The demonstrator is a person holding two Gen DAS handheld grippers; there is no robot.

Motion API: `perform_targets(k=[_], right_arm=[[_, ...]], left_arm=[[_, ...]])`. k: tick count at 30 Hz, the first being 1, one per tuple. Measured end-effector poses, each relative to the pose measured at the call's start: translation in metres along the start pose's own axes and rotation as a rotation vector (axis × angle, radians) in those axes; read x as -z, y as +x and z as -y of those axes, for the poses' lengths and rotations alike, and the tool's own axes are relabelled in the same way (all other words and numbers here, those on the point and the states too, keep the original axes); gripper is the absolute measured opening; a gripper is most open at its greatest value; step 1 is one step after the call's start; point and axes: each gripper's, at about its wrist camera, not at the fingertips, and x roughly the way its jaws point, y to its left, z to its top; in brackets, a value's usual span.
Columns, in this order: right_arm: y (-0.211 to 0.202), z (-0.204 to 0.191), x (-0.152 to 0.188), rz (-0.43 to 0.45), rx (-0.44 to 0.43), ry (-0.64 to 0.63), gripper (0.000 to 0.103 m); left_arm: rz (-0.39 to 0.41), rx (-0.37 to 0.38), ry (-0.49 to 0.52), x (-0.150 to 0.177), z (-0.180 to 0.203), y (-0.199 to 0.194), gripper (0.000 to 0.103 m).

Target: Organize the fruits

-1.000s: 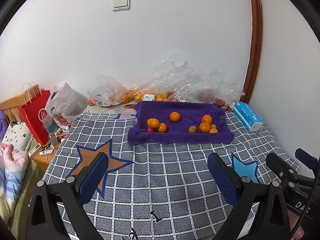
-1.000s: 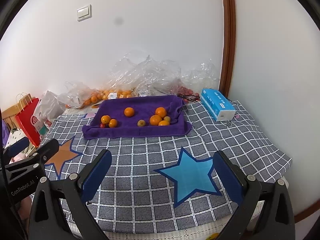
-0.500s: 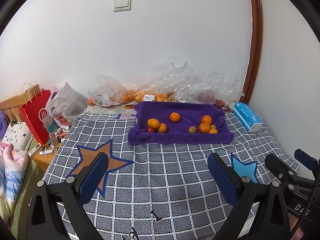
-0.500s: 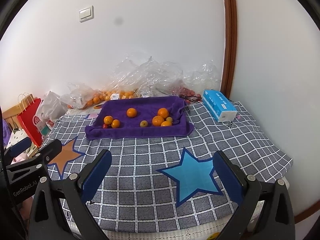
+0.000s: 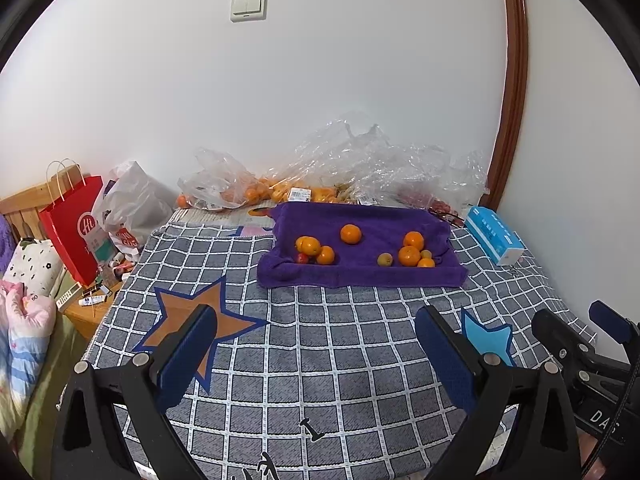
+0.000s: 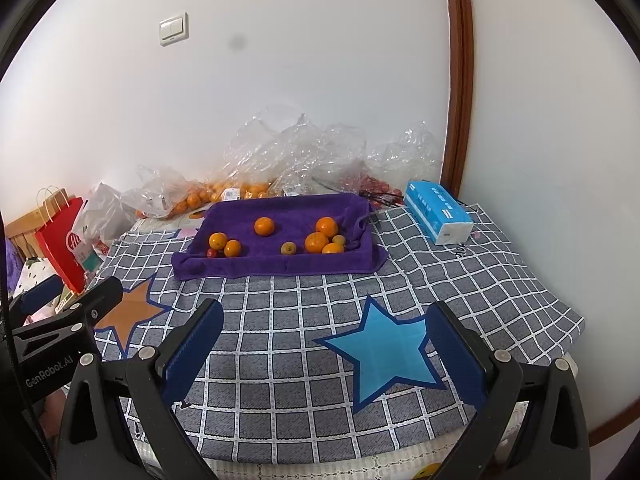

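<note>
White-walled room, checked worktop cloth [image 6: 460, 280] with stars, purple towel [image 6: 280, 264] at the back holding oranges [image 6: 264, 226] and perhaps 1 small tomato [image 5: 301, 258], left claw [image 5: 316, 348] wide, right claw [image 6: 324, 340] wide, both empty and well short of the fruit.

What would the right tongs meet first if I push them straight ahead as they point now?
Probably the checked cloth, then the front wall of the purple towel. The open right tongs hold nothing; depth is hard to judge.
</note>
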Motion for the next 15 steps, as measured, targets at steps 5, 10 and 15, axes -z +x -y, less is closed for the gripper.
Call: perform_targets(k=[5,10,15], right_arm=[[-0.0005,-0.0004,0.0,0.001,0.0,-0.003,0.1],[-0.0009,-0.0019,0.0002,0.002,0.002,-0.004,0.1],[-0.0012,-0.0018,0.0003,0.0,0.001,-0.003,0.1]], left_arm=[[0.002,0.0,0.004,0.0007,0.0006,-0.0012,0.1],[-0.002,0.002,0.0,0.0008,-0.0001,-0.0013,0.1],[-0.003,0.003,-0.004,0.0005,-0.0005,-0.0026,0.1]])
